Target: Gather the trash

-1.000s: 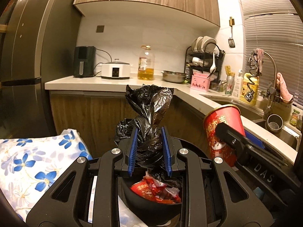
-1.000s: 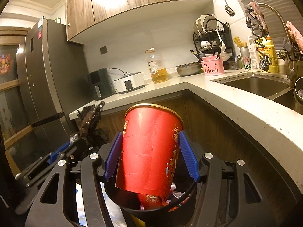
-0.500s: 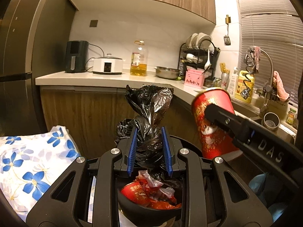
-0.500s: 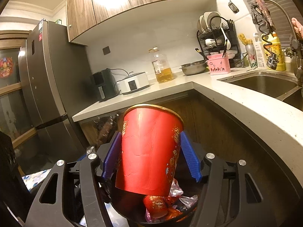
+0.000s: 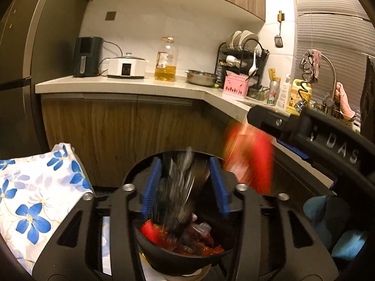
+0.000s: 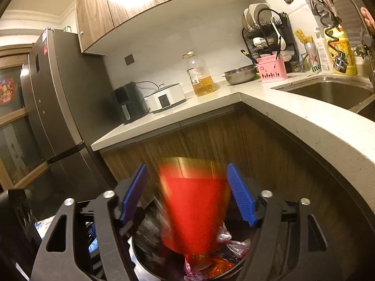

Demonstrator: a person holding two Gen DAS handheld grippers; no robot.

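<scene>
Both grippers' jaws are opening: left gripper (image 5: pixel 185 185) around a motion-blurred black bag (image 5: pixel 180 187), right gripper (image 6: pixel 187 194) around a smeared red cup (image 6: pixel 194 210), pads clear of both, low in frame above the half-hidden bin (image 5: pixel 164 253).

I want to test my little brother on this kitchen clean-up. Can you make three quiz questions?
1. True or false: the red cup is over the black bin.
2. What is between the left gripper pads: A) black bag, B) spoon, C) towel?
3. What colour are the right gripper pads?

Key: 1 true; 2 A; 3 blue. Both grippers' jaws are opening, and the pads stand clear of bag and cup.
</scene>
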